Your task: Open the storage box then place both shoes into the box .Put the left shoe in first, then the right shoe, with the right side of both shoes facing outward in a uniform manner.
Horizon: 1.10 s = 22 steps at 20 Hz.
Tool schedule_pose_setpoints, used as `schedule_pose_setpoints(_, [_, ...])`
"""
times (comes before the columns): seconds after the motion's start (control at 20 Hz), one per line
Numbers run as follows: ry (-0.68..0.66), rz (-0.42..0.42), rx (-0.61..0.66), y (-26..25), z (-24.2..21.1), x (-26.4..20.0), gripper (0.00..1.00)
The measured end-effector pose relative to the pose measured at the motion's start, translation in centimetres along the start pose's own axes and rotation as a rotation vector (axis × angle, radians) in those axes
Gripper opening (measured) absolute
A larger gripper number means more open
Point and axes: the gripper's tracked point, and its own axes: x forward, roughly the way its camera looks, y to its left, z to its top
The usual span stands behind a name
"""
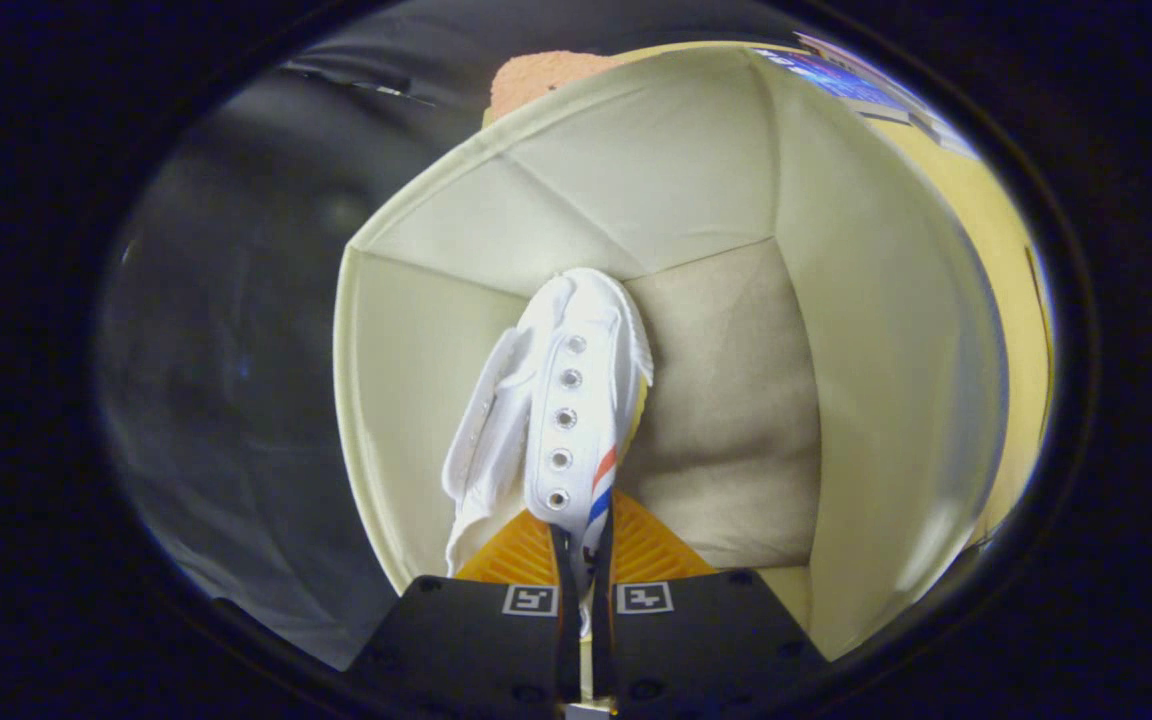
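Tool (581,560) clenched on the white shoe (561,400), both fingers (561,570) pinching a thin edge of the upper near the striped side panel. Shoe hangs straight ahead of the fingers, eyelet row facing the camera, tongue flopped to one side, toe end pointing down toward the box floor.

Storage box (876,330) stands open just beyond; cream fabric walls ring the shoe on all sides, so the shoe is already inside the opening. Whether its toe touches the floor panel cannot be told. No other shoe seen in the box.

Step in hand, by my reading: lowering a shoe in, probably the first of the pair. Which foot it fits cannot be judged from here.

Next move calls for settling the shoe against a wall, checking the right side faces outward, then easing the fingers apart without dragging the upper back out.

Yellow tabletop (1011,260) beyond the box rim.
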Motion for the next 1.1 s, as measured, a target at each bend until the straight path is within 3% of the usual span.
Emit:
schedule_pose_setpoints(0.2, [0.036,-0.073,-0.033,-1.5,-0.8,0.6,0.12])
schedule_pose_setpoints(0.3, [0.049,-0.053,-0.038,-1.3,-1.1,0.6,0.12])
schedule_pose_setpoints(0.5, [0.042,-0.012,-0.043,-1.3,-1.1,-0.8,0.46])
schedule_pose_setpoints(0.85, [-0.003,0.135,-0.006,-0.4,-0.2,-6.6,0.45])
schedule_pose_setpoints(1.1, [-0.086,0.224,0.055,-2.0,3.4,-12.0,0.45])
